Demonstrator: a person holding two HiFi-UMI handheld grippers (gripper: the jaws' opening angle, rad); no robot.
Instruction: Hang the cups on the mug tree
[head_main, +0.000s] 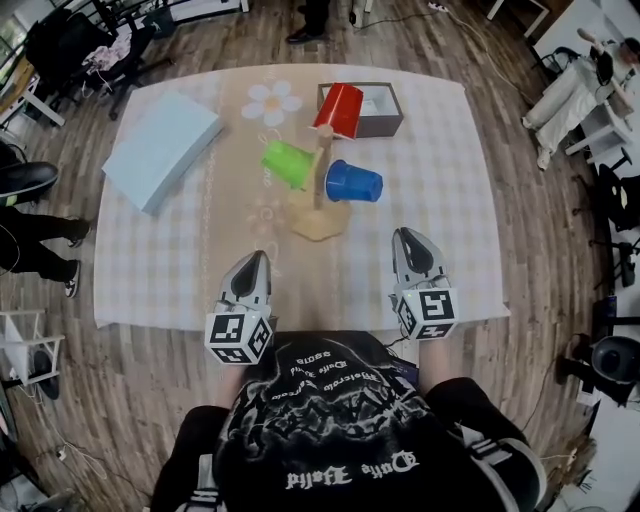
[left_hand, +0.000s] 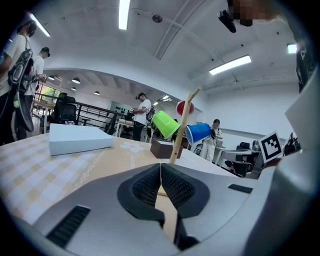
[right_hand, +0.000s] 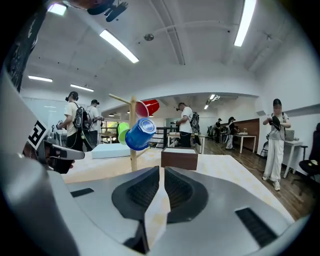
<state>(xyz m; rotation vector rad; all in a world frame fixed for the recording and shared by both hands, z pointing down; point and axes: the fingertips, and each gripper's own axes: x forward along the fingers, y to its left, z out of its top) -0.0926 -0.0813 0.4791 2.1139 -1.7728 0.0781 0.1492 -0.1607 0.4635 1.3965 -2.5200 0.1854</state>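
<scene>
The wooden mug tree (head_main: 322, 170) stands mid-table with three cups hanging on its pegs: a green cup (head_main: 288, 163) to the left, a blue cup (head_main: 354, 182) to the right and a red cup (head_main: 340, 108) at the far side. My left gripper (head_main: 258, 260) rests near the table's front edge, shut and empty. My right gripper (head_main: 408, 236) is level with it on the right, its jaws a narrow gap apart with nothing between them. The left gripper view has the tree (left_hand: 180, 131), green cup (left_hand: 166, 123) and blue cup (left_hand: 198, 133) ahead. The right gripper view has the blue cup (right_hand: 141, 134) nearest.
A brown open box (head_main: 378, 112) sits behind the tree. A flat light-blue box (head_main: 162, 148) lies at the table's left. The checked cloth (head_main: 440, 200) covers the table. People stand around the room, some near the table's left edge (head_main: 40, 240).
</scene>
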